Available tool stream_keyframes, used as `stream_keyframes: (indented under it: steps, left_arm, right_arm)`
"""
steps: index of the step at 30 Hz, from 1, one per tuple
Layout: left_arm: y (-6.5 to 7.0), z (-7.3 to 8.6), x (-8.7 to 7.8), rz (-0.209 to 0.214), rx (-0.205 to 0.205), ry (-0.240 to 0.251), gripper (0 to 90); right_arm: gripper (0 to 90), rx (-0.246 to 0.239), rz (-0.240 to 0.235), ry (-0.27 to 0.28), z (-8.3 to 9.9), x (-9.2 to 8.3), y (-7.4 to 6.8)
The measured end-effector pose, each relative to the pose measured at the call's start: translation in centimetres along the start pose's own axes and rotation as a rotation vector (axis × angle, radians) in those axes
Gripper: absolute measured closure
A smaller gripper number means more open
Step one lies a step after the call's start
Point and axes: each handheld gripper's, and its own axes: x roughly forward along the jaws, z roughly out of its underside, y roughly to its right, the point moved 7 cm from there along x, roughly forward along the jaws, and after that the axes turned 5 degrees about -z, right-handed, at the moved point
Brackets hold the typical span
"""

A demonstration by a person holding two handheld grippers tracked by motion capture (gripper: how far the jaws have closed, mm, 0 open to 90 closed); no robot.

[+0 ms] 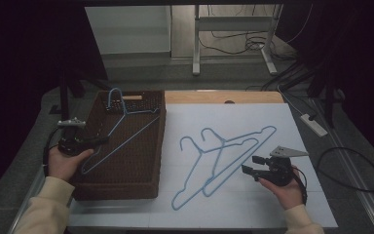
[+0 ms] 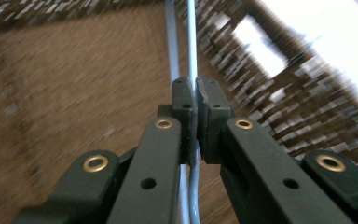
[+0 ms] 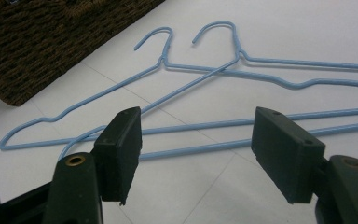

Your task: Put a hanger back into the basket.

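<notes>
A blue wire hanger (image 1: 126, 132) lies slanted in the brown wicker basket (image 1: 141, 187), its hook up against the far wall. My left gripper (image 1: 103, 141) reaches in over the basket's left rim and is shut on the hanger's lower wire. In the left gripper view the jaws (image 2: 195, 93) pinch that blue wire (image 2: 191, 37) above the basket floor (image 2: 74, 93). Two more blue hangers (image 1: 209, 161) lie overlapping on the white sheet (image 1: 272, 209). My right gripper (image 1: 250, 164) stands open just right of them, its pads apart and empty (image 3: 200, 135), facing the hangers (image 3: 205, 70).
A wooden strip (image 1: 224, 96) borders the sheet's far edge. A white power strip (image 1: 314, 124) and black cables lie on the grey floor at the right. Metal table legs (image 1: 196, 44) stand at the back. The basket's corner (image 3: 37, 42) sits left of the hangers.
</notes>
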Motion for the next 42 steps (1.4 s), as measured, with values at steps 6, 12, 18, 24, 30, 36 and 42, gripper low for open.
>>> stream_keyframes:
  steps: [6, 12, 18, 24, 30, 36, 42]
  left_arm:
    - [-0.9, 1.0, 1.0, -0.105, 0.017, -0.098, 86.2]
    - [-1.0, 1.2, 1.4, -0.147, 0.024, -0.163, 85.9]
    - [-1.2, 1.6, 2.2, -0.192, 0.037, -0.235, 85.1]
    - [-1.3, 1.7, 2.5, -0.224, 0.049, -0.256, 84.7]
    - [-1.1, 0.8, 2.1, -0.319, 0.092, -0.167, 52.6]
    - [1.2, -0.7, -0.6, -0.216, 0.108, 0.0, 38.1]
    - [3.6, -0.7, -2.6, -0.122, 0.126, 0.123, 35.1]
  right_arm:
    - [34.2, -0.004, 0.0, -0.003, 0.0, 0.2, 0.0]
    - [34.0, -0.004, -0.001, -0.01, 0.1, 0.3, 0.0]
    - [33.8, -0.001, -0.001, -0.013, 0.1, 0.3, 0.0]
    - [33.7, -0.003, -0.004, -0.015, 0.1, 0.3, 0.0]
    - [33.6, 0.0, -0.007, -0.015, 0.1, 0.3, 0.0]
    - [33.6, 0.001, -0.011, -0.008, 0.0, 0.3, 0.0]
    - [33.3, 0.006, -0.006, -0.003, 0.0, 0.1, 0.2]
